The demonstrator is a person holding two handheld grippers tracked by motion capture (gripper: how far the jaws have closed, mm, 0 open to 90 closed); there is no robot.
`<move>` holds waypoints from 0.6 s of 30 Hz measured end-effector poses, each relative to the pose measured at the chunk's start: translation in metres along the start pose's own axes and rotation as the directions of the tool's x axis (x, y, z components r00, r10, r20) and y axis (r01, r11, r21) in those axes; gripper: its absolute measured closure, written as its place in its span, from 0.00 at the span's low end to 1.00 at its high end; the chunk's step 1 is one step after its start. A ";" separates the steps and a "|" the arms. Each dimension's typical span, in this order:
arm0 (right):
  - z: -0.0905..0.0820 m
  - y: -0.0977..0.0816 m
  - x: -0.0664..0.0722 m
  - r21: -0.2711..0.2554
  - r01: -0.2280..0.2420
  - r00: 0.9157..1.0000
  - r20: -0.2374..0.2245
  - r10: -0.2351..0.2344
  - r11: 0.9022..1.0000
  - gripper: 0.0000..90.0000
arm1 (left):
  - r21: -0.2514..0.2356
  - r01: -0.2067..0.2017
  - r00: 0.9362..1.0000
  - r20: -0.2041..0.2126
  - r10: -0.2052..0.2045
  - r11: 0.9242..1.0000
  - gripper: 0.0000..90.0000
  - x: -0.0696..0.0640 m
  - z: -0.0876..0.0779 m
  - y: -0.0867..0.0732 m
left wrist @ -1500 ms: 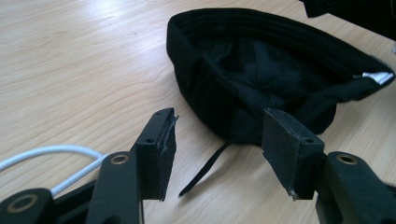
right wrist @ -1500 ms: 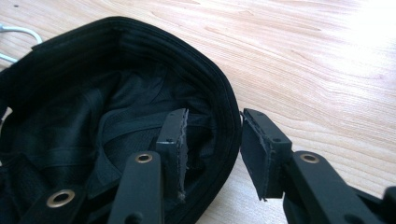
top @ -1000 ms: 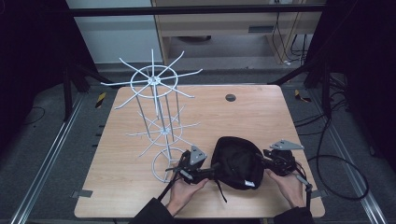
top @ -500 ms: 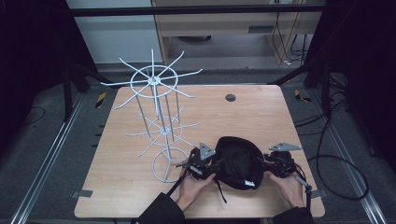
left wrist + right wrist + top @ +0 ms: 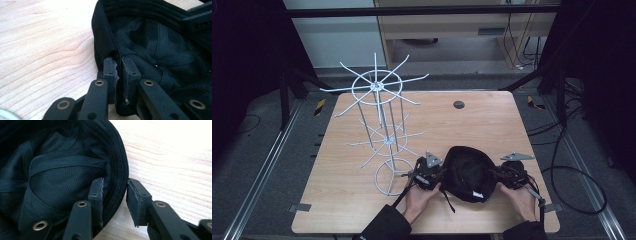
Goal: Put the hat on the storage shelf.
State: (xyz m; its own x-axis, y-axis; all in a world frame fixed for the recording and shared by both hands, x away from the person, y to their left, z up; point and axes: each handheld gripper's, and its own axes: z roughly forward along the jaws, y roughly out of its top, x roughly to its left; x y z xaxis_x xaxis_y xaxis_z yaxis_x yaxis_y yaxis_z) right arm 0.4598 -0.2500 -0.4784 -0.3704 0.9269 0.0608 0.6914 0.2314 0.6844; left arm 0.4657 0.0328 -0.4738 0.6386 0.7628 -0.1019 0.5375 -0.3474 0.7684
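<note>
White wire rack (image 5: 382, 125) stands tall at the left of the wooden desk (image 5: 362, 200), its spokes fanning out on two tiers, its ring base just left of my left gripper (image 5: 432, 172). On to my left hand (image 5: 419, 197): the fingers (image 5: 110, 70) have just been closing, and now they are clamped tight on the left brim of the black hat (image 5: 469, 172), cloth pinched between the pads. That hat lies upside down at the near middle of the desk, between my two grippers, mesh lining facing up. Further right, my right gripper (image 5: 507, 175) has been easing its fingers (image 5: 96, 191) inward; they straddle the hat's right brim, one inside against the lining, the other outside and apart from the cloth, so no grip there yet.
</note>
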 end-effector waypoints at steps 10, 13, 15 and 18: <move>-0.008 -0.006 -0.011 0.007 -0.046 0.999 -0.027 0.046 0.999 0.75 | -0.001 0.001 1.000 0.018 -0.001 1.000 0.93 -0.001 0.003 0.001; -0.007 -0.006 -0.011 0.020 -0.039 0.999 -0.018 0.040 0.999 0.80 | -0.002 -0.005 1.000 0.016 0.005 1.000 0.93 -0.004 0.004 0.002; -0.009 -0.005 -0.010 0.023 -0.047 0.999 -0.001 0.047 0.999 0.86 | -0.003 -0.001 1.000 0.023 0.001 1.000 0.93 -0.005 0.005 0.002; -0.014 -0.002 -0.011 0.005 -0.058 0.998 0.003 0.058 0.998 0.91 | -0.006 -0.005 1.000 0.028 0.005 1.000 0.93 -0.006 0.005 0.002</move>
State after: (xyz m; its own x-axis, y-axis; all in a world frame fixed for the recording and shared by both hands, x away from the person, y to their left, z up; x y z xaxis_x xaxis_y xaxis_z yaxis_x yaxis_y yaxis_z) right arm 0.4538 -0.2651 -0.4705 -0.3273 0.9398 0.0982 0.7152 0.1785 0.6758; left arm 0.4655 0.0246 -0.4751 0.6565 0.7454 -0.1160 0.5314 -0.3479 0.7724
